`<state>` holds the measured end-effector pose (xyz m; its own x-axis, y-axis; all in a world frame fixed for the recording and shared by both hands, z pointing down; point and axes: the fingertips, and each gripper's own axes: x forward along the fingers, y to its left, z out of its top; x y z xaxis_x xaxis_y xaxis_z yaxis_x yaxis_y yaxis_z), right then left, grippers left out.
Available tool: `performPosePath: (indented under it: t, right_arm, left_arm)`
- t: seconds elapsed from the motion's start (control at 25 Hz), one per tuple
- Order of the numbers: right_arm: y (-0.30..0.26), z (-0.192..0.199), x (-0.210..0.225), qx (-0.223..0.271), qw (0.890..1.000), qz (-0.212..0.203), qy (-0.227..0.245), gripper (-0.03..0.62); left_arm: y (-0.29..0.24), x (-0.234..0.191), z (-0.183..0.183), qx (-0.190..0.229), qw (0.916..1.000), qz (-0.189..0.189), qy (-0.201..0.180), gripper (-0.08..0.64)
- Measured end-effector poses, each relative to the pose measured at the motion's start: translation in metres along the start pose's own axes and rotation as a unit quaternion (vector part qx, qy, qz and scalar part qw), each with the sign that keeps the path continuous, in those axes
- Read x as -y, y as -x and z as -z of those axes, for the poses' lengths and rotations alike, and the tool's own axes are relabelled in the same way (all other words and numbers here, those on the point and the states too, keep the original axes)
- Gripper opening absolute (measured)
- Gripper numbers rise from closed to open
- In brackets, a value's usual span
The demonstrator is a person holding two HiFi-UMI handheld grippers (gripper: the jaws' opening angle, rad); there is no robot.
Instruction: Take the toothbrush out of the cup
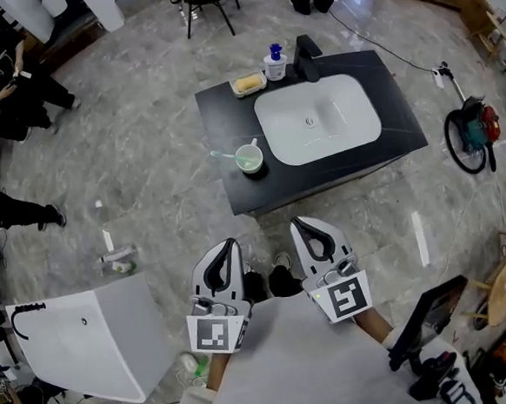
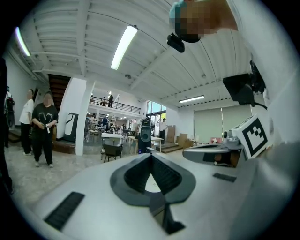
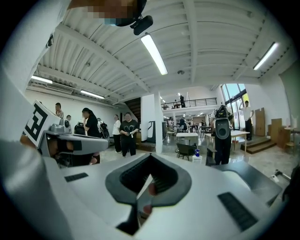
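The toothbrush (image 1: 225,154) is standing in the cup (image 1: 250,159) on the black counter (image 1: 220,112), just left of the white sink (image 1: 318,117) (its handle is leaning out to the left). The left gripper (image 1: 230,243) and right gripper (image 1: 299,224) are hovering well short of the counter, both showing jaws pressed together, holding nothing.

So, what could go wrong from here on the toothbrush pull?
The cup stands unheld near the front corner of the counter; tugging the leaning toothbrush could tip it or drag it off. Left claw and right claw are both shut; arriving like that would just knock the thin handle.
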<state>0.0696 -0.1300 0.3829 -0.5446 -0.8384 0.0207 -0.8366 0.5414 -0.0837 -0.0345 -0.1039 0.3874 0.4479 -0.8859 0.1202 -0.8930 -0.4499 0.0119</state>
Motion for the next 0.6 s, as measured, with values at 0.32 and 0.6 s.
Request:
performPosePath:
  t: [0.32, 0.6]
  right_arm:
    - [-0.023, 0.001, -0.014, -0.008, 1.000, 0.013, 0.003, 0.003]
    - [-0.049, 0.011, -0.022, -0.016, 1.000, 0.025, 0.009, 0.005]
  left_arm:
    - [0.000, -0.025, 0.001, -0.003, 0.9998, 0.009, 0.018, 0.003]
    - [0.001, -0.041, 0.012, -0.018, 0.9992, 0.021, 0.028, 0.005]
